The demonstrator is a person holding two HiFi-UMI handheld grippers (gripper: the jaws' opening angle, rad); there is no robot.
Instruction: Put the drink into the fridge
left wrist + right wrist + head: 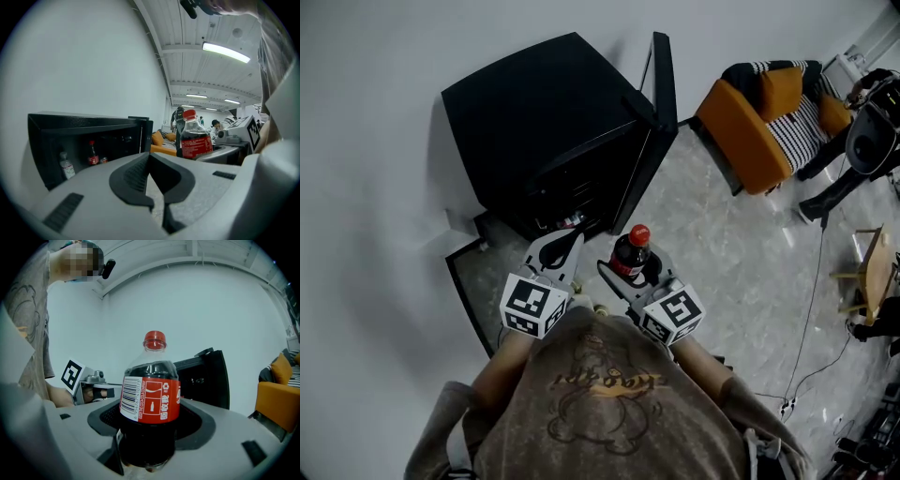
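Note:
The drink is a cola bottle [630,253] with a red cap and red label. It stands upright in my right gripper [630,274], which is shut on its lower body [149,404]. The black fridge [544,122] stands just ahead against the white wall, its door [661,112] swung open to the right. My left gripper [561,246] is beside the bottle, jaws shut with nothing between them [157,205]. In the left gripper view the fridge interior [84,150] holds a clear bottle [67,166], a small cola bottle [93,154] and a can [103,160].
An orange armchair [759,122] with a striped cushion stands at the back right. A person [853,141] is beside it. A wooden stool [872,272] and floor cables [811,319] lie to the right. The wall is close on the left.

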